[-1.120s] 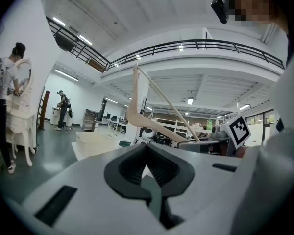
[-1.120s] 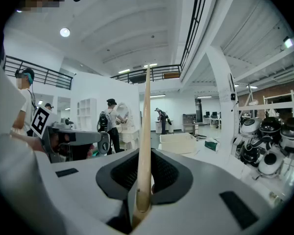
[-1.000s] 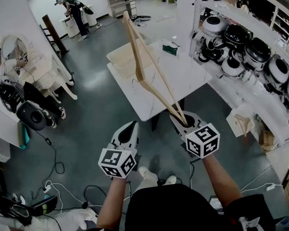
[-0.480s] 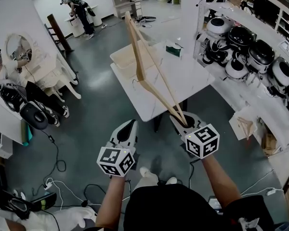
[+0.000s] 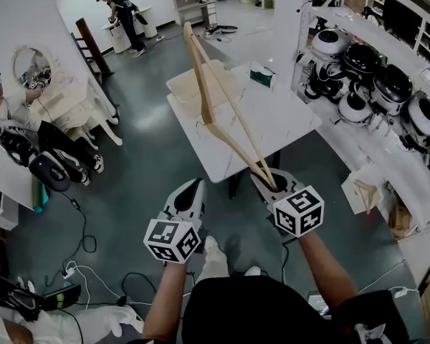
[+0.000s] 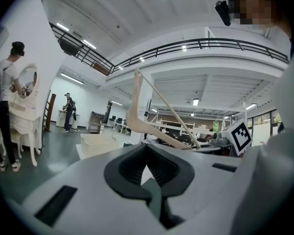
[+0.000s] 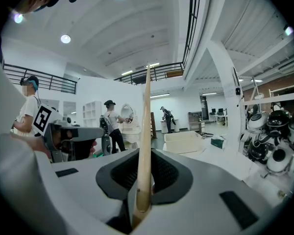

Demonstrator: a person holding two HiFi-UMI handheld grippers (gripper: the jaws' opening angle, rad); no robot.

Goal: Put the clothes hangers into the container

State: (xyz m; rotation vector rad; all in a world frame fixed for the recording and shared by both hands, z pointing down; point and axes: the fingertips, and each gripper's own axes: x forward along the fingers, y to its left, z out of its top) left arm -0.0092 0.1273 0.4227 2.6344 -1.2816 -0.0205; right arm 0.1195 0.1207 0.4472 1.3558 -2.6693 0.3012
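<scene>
A wooden clothes hanger (image 5: 208, 113) stands up and away from my right gripper (image 5: 266, 181), which is shut on one end of it. In the right gripper view the hanger (image 7: 145, 131) rises straight out of the right gripper (image 7: 139, 199). My left gripper (image 5: 192, 190) is beside it to the left, over the floor, shut and holding nothing. In the left gripper view the hanger (image 6: 137, 116) shows beyond the closed left gripper (image 6: 151, 182). The cream container (image 5: 193, 88) sits on the far left part of the white table (image 5: 272, 120), also seen as the container (image 7: 183, 142).
A green box (image 5: 261, 74) lies on the table's far side. Shelves with rice cookers (image 5: 387, 84) line the right. Cables (image 5: 86, 242) lie across the floor at the left. People stand by white furniture (image 5: 64, 99) at the left and at the far back.
The head view has drifted a little and the right gripper with the hanger has shifted slightly left. Both grips are unchanged.
</scene>
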